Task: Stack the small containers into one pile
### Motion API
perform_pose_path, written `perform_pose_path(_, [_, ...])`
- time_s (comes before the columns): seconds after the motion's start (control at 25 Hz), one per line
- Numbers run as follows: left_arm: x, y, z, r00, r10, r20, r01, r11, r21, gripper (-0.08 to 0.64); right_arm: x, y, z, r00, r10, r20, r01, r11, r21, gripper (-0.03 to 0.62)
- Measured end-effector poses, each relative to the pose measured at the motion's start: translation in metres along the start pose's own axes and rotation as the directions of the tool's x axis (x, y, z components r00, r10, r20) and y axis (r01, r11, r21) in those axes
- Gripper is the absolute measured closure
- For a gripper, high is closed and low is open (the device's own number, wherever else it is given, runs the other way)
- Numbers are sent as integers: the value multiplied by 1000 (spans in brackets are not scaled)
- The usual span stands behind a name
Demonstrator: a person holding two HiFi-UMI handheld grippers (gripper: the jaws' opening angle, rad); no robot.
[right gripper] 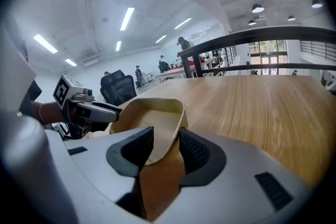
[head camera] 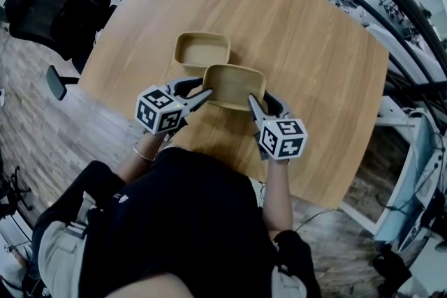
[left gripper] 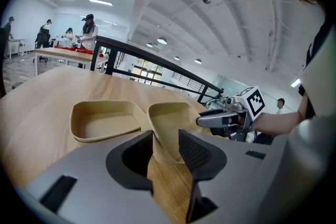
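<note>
Corners of near container (head camera: 234, 84) hide in left tool (head camera: 207, 93), right tool (head camera: 252, 100).

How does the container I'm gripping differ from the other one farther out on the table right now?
The near container is clamped at its rim by the left tool and the right tool; the far container is untouched. The near container looks tilted and seems lifted, while the far container sits flat on the table. Both are empty, tan, rounded-rectangular containers that look the same size.
</note>
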State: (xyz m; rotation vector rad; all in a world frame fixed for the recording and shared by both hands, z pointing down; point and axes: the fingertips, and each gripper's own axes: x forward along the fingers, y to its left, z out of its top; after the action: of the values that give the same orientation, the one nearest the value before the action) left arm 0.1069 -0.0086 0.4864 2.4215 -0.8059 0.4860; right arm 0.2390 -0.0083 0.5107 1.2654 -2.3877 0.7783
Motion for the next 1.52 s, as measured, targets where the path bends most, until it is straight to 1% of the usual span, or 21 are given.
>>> perform_pose_path(0.36, [-26, 17, 10, 999, 15, 34, -15, 1000, -4, 419, 19, 23, 17, 1000, 24, 2, -24, 999, -34, 434])
perform_pose_path(0.6, [-39, 28, 14, 999, 10, 43, -10, 1000, -5, 419, 29, 35, 28, 1000, 21, -1, -21, 998, -53, 434])
perform_pose_path(0.84, [-47, 42, 22, 997, -4, 76, 4, 1000, -3, 419, 39, 45, 35, 1000, 8, -7, -9, 998, -66, 434])
perform_pose_path(1.08, [-50, 52, 33, 996, -8, 87, 5, 999, 35, 419, 46, 51, 45, 1000, -3, -7, 2, 997, -75, 434])
perform_pose_path(1.28, [-50, 59, 34, 996, -18, 84, 15, 999, 29, 419, 50, 53, 49, 1000, -6, -7, 5, 997, -74, 434])
perform_pose_path(1.52, [-53, 68, 34, 996, -7, 83, 6, 1000, 13, 419, 60, 57, 56, 1000, -4, -15, 2, 996, -86, 434])
